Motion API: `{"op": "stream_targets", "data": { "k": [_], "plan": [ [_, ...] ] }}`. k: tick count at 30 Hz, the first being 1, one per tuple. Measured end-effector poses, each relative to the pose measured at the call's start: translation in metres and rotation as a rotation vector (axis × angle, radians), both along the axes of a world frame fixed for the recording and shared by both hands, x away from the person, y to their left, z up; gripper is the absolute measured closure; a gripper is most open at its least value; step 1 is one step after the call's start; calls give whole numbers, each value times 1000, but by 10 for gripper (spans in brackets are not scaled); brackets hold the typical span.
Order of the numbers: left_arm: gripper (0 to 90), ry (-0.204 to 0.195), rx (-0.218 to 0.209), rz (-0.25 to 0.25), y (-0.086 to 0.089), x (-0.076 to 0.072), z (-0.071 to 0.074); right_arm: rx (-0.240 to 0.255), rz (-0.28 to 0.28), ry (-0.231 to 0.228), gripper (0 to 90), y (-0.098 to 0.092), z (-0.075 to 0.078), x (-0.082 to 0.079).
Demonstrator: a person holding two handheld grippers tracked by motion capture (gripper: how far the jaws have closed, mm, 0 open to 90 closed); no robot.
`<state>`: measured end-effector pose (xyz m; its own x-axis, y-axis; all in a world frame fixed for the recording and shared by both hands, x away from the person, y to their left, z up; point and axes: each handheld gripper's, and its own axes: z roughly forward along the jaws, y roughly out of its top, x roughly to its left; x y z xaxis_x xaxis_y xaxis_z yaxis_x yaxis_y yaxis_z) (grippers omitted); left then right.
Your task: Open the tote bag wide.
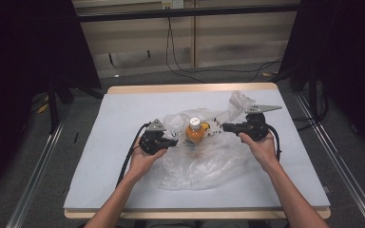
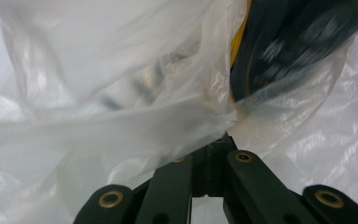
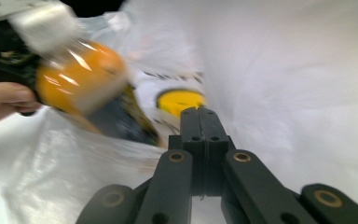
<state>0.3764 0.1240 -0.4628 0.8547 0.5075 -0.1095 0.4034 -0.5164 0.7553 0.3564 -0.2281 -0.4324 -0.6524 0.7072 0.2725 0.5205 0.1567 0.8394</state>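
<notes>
high view: crinkled clear plastic bag (image 1: 204, 161) wraps a round orange bottle (image 1: 195, 131).

Table (image 1: 123, 107) with pale blue-grey top, wooden edge at far and near sides. Clear plastic bag (image 1: 204, 161) crumpled at centre, spreading toward near side, one corner lifted at far right. Orange bottle (image 1: 195, 131) with white cap upright within bag's folds. Left gripper (image 1: 172, 142) just left of bottle, jaws closed on bag's plastic. Right gripper (image 1: 225, 127) just right of bottle, jaws together at bag's edge. Both forearms enter from near edge. Cables trail from grippers. Dark floor beyond, cables against far wall.
</notes>
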Motion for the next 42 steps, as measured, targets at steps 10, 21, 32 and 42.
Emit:
{"op": "stream_targets", "data": {
  "k": [10, 21, 32, 42],
  "plan": [
    [900, 23, 103, -52, -1, -9, -16, -82, -50, 133, 900, -24, -53, 5],
    [900, 53, 113, -141, 19, -33, -13, -148, -19, 177, 900, -31, -59, -5],
    [900, 55, -19, -118, 30, -38, 1, -112, 56, 146, 900, -26, -41, -27],
    [900, 14, -91, -103, 35, -43, 17, -65, 52, 98, 900, -37, -25, -54]
  ]
}}
